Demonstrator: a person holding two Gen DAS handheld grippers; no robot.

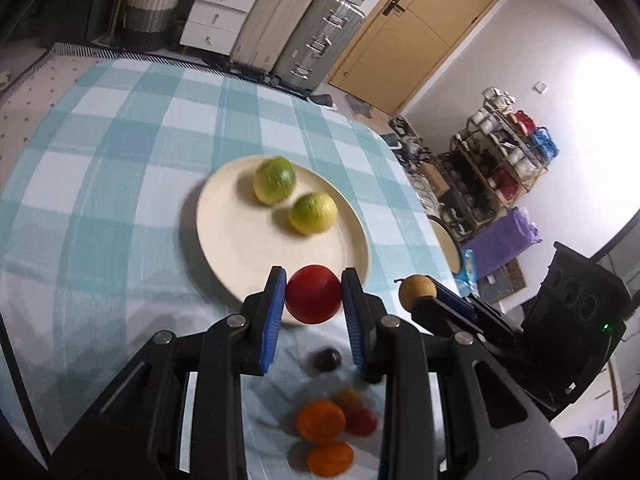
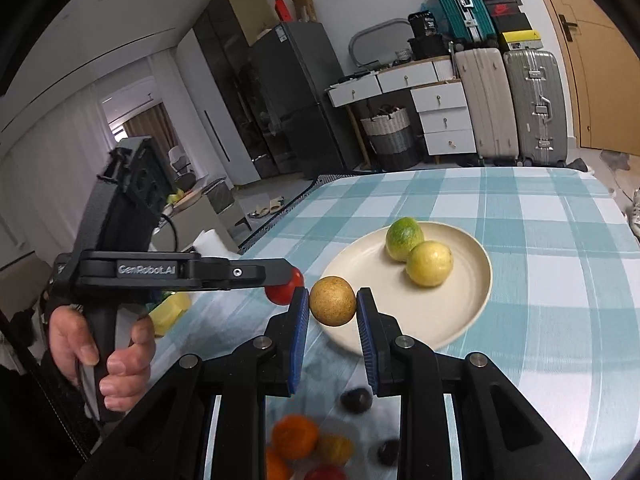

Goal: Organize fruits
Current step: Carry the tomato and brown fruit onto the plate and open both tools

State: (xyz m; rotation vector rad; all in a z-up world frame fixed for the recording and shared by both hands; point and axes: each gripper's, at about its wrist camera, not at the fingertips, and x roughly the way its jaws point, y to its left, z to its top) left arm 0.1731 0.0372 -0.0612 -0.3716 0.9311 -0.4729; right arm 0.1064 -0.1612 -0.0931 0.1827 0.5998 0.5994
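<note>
Loose oranges (image 1: 320,420) and dark fruits lay on the checked cloth (image 1: 120,160) below both tools. Left gripper (image 1: 314,296) pinched a red tomato (image 1: 314,294) at its widest girth, just short of the cream plate (image 1: 240,240). Right gripper (image 2: 333,302) clamped a brown round fruit (image 2: 332,300) likewise. Two green-yellow citrus (image 2: 416,250) sat on the plate. Tomato judged soft, smooth-skinned, easily bruised; light pressure advised.

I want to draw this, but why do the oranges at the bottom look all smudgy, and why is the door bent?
In the left wrist view, the oranges are blurred, while the red fruit in the left gripper looks sharp. In the right wrist view, the oranges blur likewise; the brown fruit in the right gripper stays crisp. The fisheye lens curves the door in both views.
</note>
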